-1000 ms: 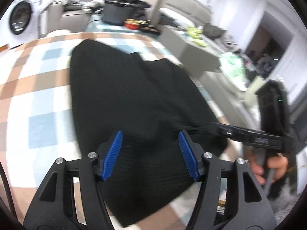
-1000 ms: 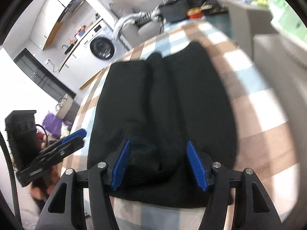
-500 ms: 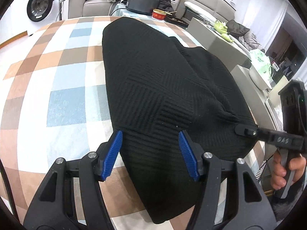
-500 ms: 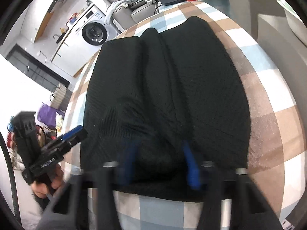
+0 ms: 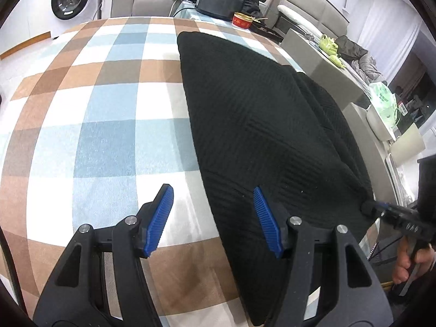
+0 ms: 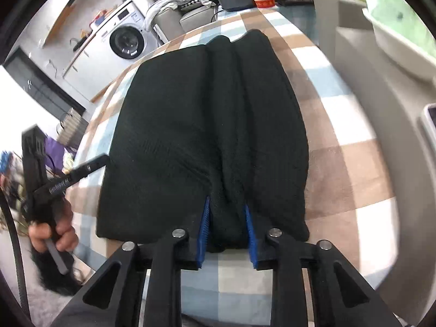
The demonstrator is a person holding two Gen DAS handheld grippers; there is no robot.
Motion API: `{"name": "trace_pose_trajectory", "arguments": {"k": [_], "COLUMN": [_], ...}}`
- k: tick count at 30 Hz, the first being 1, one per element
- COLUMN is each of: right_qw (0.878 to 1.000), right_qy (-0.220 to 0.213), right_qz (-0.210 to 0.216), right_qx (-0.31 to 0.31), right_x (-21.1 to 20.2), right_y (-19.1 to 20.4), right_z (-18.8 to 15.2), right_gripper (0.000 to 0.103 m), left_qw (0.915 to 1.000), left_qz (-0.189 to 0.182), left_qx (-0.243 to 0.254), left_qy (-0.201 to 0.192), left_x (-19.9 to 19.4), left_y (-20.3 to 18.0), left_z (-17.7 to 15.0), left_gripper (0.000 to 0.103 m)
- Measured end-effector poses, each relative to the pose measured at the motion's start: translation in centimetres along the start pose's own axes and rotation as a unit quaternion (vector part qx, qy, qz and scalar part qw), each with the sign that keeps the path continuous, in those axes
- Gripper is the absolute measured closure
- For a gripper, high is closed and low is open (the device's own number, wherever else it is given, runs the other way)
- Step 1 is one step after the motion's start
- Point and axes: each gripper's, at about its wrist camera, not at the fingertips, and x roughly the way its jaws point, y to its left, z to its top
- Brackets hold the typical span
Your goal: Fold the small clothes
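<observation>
A black knitted garment [image 5: 259, 114] lies flat and lengthwise on the checked tablecloth [image 5: 109, 125]. My left gripper [image 5: 212, 218] hangs open over its near left edge, with one pad above the cloth and the other above the knit. In the right wrist view, a raised fold of the garment [image 6: 190, 125] at its near hem is bunched between the blue pads of my right gripper [image 6: 227, 218]. The jaws are opening slightly, but the pads still press the fabric. The right gripper [image 5: 373, 208] also shows at the garment's right corner, and the left gripper [image 6: 100, 160] at its left side.
At the table's far end stand a black box [image 5: 220, 0] and a red tin [image 5: 242, 20]. A washing machine [image 5: 70, 0] stands behind on the left, with a grey sofa beside it. The table's right edge meets grey furniture bearing a green bag [image 5: 384, 100].
My left gripper slid left and lower, from over the garment's middle to its left edge. My right gripper closed on a bunch of fabric at the near hem.
</observation>
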Motion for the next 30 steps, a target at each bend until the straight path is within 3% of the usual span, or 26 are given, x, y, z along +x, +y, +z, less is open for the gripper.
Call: {"name": "trace_pose_trajectory", "arguments": {"k": [1, 3, 11, 21, 23, 25, 30], "right_qw": [1.0, 0.999, 0.999, 1.0, 0.999, 0.999, 0.999], "right_qy": [-0.012, -0.033, -0.042, -0.027, -0.026, -0.026, -0.02], "right_qz": [0.016, 0.036, 0.011, 0.0, -0.001, -0.002, -0.005], "right_qx": [0.005, 0.01, -0.001, -0.015, -0.018, -0.02, -0.024], "right_x": [-0.3, -0.8, 0.1, 1.7, 1.9, 2.0, 2.6], "right_y": [-0.2, -0.6, 0.0, 0.7, 0.8, 0.8, 1.2], "right_z": [0.3, 0.7, 2.3, 2.4, 2.4, 2.3, 2.4], "right_gripper": [0.062, 0.05, 0.05, 0.05, 0.05, 0.05, 0.05], "left_qw": [1.0, 1.0, 0.9989, 0.9966, 0.9961, 0.9963, 0.9948], "left_qz": [0.001, 0.0, -0.021, -0.056, -0.061, -0.06, -0.07], "left_qx": [-0.001, -0.005, -0.041, -0.055, -0.062, -0.062, -0.071], "left_qy": [0.002, 0.007, 0.009, 0.027, 0.016, 0.001, -0.019], "left_x": [0.1, 0.5, 2.2, 5.1, 5.2, 5.1, 4.7], "left_y": [0.1, 0.3, 1.1, -0.6, -0.7, -0.6, 0.1], "left_z": [0.0, 0.0, 1.7, 4.9, 5.2, 5.3, 5.3], "left_gripper": [0.045, 0.045, 0.045, 0.046, 0.062, 0.085, 0.091]}}
